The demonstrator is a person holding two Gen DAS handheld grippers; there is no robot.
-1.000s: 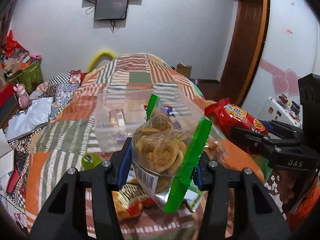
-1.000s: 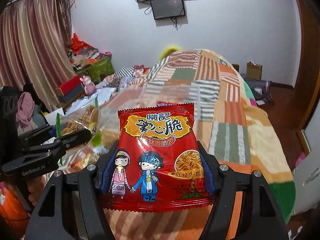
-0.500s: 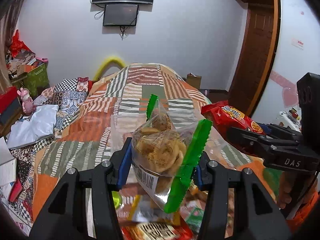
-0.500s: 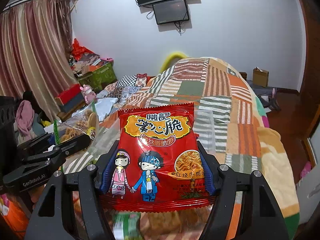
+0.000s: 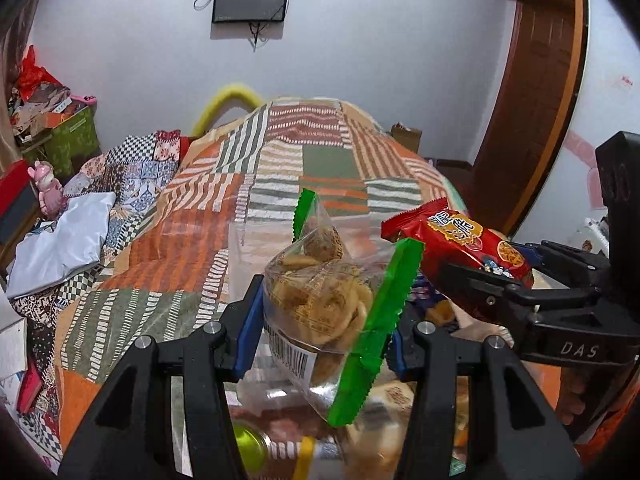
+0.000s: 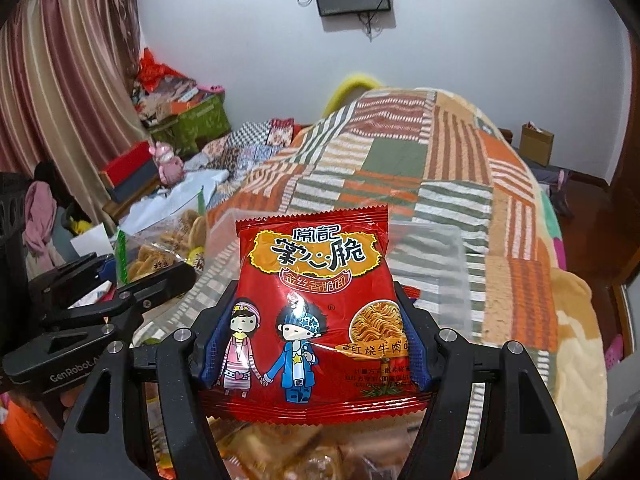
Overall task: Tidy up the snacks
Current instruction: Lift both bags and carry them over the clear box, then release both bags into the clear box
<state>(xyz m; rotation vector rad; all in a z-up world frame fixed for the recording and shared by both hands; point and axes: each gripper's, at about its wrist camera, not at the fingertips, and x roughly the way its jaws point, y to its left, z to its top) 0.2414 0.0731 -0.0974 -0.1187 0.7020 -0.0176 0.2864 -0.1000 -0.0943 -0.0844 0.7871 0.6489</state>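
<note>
The left tool (image 5: 326, 334) is clenched on a clear cookie bag (image 5: 320, 300) with green seams, held above the clear bin (image 5: 256, 240) on the bed (image 5: 280, 168). The right tool (image 6: 316, 340) grips a red noodle pack (image 6: 316, 300) by its side edges, also over the bin (image 6: 440, 264). Both packs look light, crinkly and slippery, with brittle contents, so a gentle pinch at the sealed seams seems safer than squeezing the middle. More snacks (image 6: 280, 452) lie below the tools.

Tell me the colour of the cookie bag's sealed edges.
Green, on the cookie bag; clearest in the left wrist view.
</note>
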